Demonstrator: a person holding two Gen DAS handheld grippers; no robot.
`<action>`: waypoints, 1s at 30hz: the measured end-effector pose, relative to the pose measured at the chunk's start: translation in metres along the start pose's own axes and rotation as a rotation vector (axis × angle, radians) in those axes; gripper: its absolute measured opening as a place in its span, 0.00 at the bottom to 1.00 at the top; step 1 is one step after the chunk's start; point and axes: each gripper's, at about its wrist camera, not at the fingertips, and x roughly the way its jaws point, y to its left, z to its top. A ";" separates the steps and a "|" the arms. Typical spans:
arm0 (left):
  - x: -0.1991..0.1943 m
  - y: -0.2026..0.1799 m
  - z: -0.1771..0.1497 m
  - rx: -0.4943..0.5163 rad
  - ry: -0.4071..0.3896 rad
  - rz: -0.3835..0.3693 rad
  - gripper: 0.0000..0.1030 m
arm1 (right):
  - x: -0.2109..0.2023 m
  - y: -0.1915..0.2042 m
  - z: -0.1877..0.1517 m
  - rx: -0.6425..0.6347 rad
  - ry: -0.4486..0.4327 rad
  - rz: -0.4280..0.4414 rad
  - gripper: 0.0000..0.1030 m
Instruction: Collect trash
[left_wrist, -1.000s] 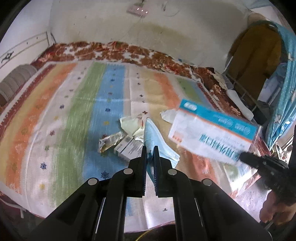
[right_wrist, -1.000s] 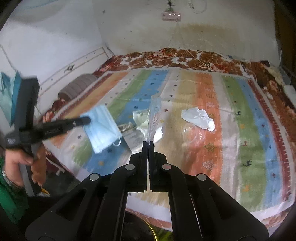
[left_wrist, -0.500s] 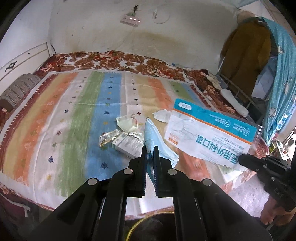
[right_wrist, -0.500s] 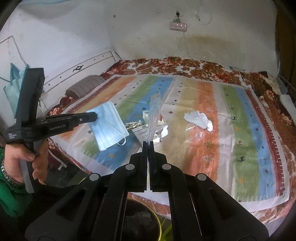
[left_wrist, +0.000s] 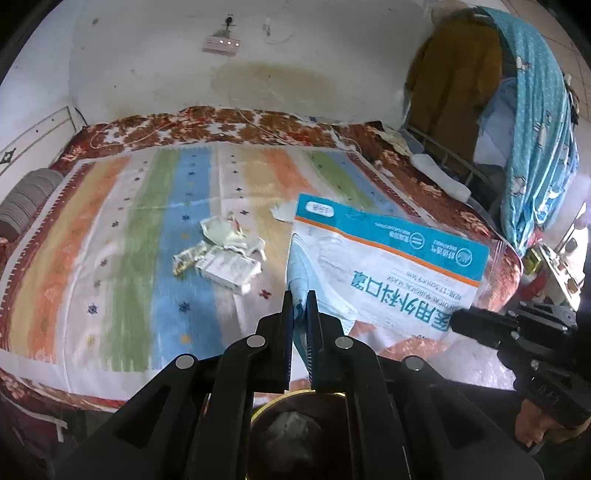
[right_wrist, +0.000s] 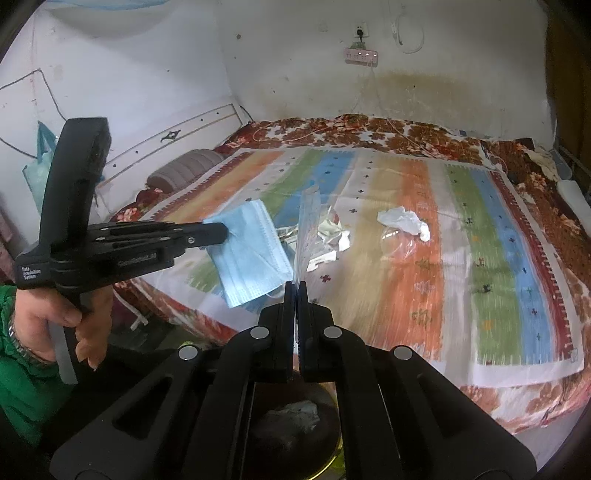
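My left gripper is shut on a light blue face mask; the mask hangs flat from it in the right wrist view. My right gripper is shut on an empty mask package, seen edge-on and as a teal-and-white bag in the left wrist view. Both are held off the bed's near edge, above a dark round bin with a gold rim that holds crumpled trash. A small box and wrappers lie on the striped bedspread.
A crumpled white tissue and a clear plastic piece lie on the bed's orange stripe. A grey pillow is at the headboard. Clothes hang at the right. A power strip is on the wall.
Both grippers have pulled back from the bed with mask and package still held. The bin has come into view below them.
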 end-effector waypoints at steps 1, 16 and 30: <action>-0.001 -0.001 -0.002 -0.004 0.006 -0.007 0.05 | -0.002 0.003 -0.005 0.001 0.005 0.004 0.01; -0.017 -0.014 -0.058 -0.044 0.105 -0.027 0.05 | -0.024 0.027 -0.060 0.028 0.043 0.033 0.01; -0.013 -0.011 -0.119 -0.124 0.222 0.012 0.05 | -0.025 0.045 -0.123 0.060 0.159 0.026 0.01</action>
